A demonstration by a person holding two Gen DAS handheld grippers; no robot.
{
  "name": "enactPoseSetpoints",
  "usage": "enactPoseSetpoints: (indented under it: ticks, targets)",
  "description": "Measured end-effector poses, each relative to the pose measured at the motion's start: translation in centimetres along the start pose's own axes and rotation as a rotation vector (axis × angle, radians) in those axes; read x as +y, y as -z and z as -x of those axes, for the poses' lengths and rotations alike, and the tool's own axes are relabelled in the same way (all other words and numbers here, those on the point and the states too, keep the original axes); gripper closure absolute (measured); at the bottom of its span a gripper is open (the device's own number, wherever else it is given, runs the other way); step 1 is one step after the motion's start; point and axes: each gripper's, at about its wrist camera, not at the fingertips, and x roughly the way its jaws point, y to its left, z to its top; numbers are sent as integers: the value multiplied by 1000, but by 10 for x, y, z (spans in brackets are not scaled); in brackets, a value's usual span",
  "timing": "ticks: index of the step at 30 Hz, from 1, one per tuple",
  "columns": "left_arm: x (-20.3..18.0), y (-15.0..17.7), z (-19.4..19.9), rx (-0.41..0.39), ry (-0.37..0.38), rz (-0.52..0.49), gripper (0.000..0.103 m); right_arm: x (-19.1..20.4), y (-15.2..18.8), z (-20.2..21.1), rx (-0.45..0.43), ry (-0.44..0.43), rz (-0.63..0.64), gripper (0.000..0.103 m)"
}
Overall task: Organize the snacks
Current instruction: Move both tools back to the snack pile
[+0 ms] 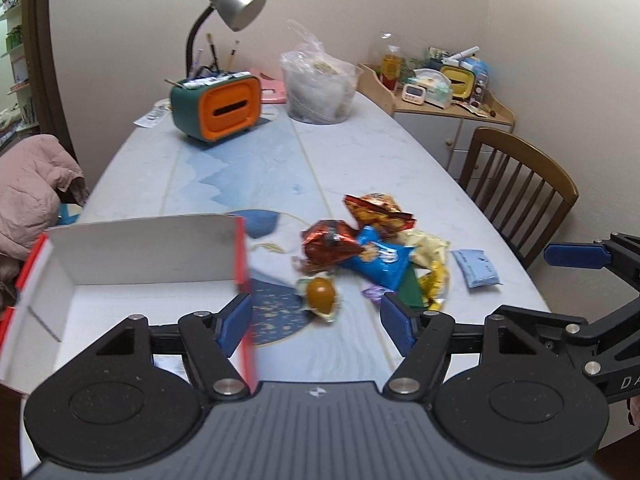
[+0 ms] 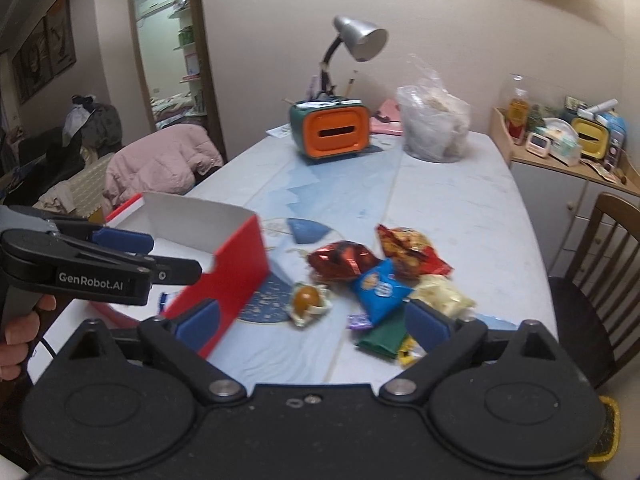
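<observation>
A red box with a white inside stands open on the table's near left. To its right lies a pile of snacks: a red foil bag, a blue bag, an orange chip bag, a yellow bag, a green packet and a wrapped brown egg. A pale blue packet lies apart on the right. My left gripper is open above the egg, its left finger by the box's right wall. My right gripper is wide open over the pile's near edge and holds nothing.
At the far end stand an orange and green holder, a desk lamp and a tub lined with a plastic bag. A wooden chair is at the right edge and a pink jacket at the left.
</observation>
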Motion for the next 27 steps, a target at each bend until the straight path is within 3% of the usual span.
enactPoseSetpoints:
  ticks: [2,15,27]
  targets:
    - [-11,0,-8,8,5,12,26,-14,3,2,3,2,-7,0]
    - [-55,-6,-74,87,1,48,26,-105,27,-25,75,138,-57,0]
    - [-62,-7,-149,210,-39,129,26,-158,41,-81,176,165,-148,2]
